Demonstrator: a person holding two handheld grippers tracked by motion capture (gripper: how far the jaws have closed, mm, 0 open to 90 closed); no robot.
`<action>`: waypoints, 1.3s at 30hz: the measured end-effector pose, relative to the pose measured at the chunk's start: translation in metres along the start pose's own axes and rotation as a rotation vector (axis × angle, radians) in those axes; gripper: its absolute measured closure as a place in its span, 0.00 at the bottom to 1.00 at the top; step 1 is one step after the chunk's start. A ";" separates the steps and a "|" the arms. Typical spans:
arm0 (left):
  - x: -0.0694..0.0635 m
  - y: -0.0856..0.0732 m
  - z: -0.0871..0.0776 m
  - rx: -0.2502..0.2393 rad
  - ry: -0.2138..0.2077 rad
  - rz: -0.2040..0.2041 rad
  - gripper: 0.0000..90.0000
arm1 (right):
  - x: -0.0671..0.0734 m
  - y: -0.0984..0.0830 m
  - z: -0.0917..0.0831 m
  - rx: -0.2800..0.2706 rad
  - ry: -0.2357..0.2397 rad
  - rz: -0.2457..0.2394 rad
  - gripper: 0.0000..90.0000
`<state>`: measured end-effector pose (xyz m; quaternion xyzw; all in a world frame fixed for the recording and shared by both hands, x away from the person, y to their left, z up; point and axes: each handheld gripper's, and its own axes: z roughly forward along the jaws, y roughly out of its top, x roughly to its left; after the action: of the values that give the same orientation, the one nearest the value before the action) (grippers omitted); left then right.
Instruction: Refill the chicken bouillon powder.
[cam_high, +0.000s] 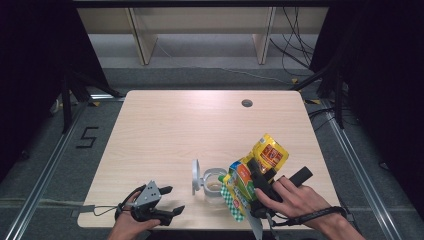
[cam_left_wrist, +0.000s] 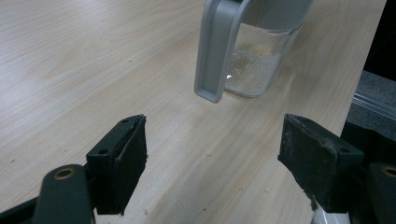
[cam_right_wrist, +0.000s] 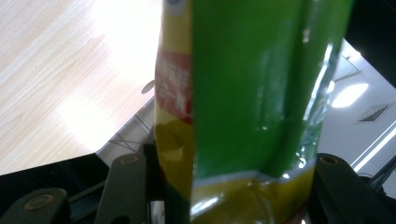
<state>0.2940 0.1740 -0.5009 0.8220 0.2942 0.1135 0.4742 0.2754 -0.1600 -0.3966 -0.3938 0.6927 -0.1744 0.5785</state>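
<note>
The right gripper (cam_high: 260, 182) has its jaws clenched on a green and yellow bag (cam_high: 252, 172), tilted over the open jar (cam_high: 214, 186) near the front of the table (cam_high: 165, 130). The left gripper (cam_high: 167, 200) rests with jaws released, holding nothing. The step looks like pouring: keep the bag's low corner over the jar mouth, tip slowly, and have the left jaws steady the jar. The left gripper view shows pale grains in the jar (cam_left_wrist: 254, 65) and its grey lid (cam_left_wrist: 217, 51) hanging open; the right gripper view shows the bag (cam_right_wrist: 252, 93) squeezed between the jaws
</note>
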 end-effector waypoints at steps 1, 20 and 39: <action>0.000 0.000 0.000 -0.001 -0.002 0.001 0.25 | 0.000 0.000 0.000 0.006 0.003 -0.003 0.58; 0.001 0.000 0.001 0.001 0.009 0.026 0.25 | -0.001 -0.001 0.000 0.006 0.004 -0.020 0.58; -0.001 -0.001 -0.001 0.010 0.017 0.008 0.25 | -0.002 0.000 0.001 -0.003 0.002 -0.028 0.58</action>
<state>0.2928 0.1744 -0.5010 0.8244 0.2955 0.1208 0.4674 0.2758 -0.1578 -0.3955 -0.4042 0.6879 -0.1818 0.5748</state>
